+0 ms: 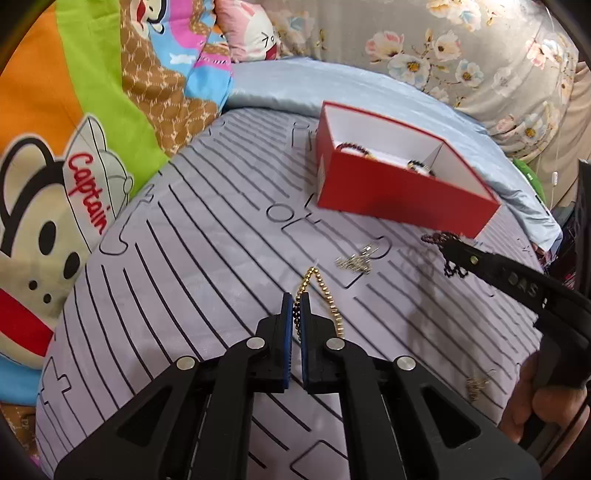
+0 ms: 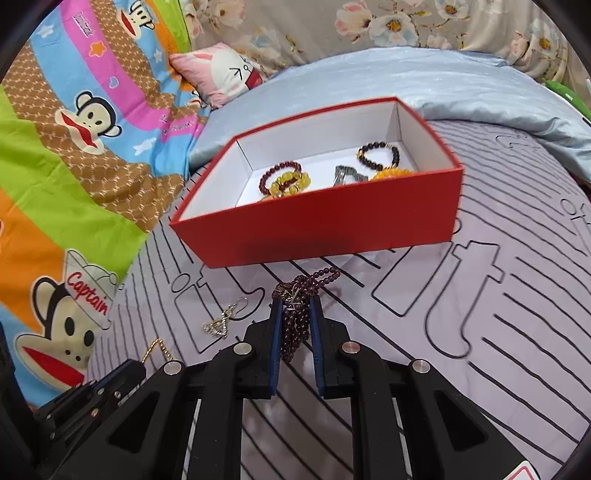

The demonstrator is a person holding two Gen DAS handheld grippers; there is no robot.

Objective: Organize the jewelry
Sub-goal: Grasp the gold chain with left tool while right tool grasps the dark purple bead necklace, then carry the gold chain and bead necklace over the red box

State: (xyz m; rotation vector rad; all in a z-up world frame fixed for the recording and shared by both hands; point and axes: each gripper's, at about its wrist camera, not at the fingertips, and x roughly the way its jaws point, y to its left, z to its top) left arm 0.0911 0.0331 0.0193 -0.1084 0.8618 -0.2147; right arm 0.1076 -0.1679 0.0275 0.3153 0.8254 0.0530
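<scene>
A red box with a white inside stands on the lilac striped cloth and holds several bead bracelets. My right gripper is shut on a bunch of dark maroon beads, just in front of the box's near wall. In the left wrist view my left gripper is shut on a gold chain that trails over the cloth. The red box lies ahead to the right, and the right gripper with its dark beads sits near the box's corner.
A small silver piece of jewelry lies on the cloth between the grippers. Another small gold piece lies near a hand. A cartoon quilt, a pink pillow and floral bedding surround the cloth.
</scene>
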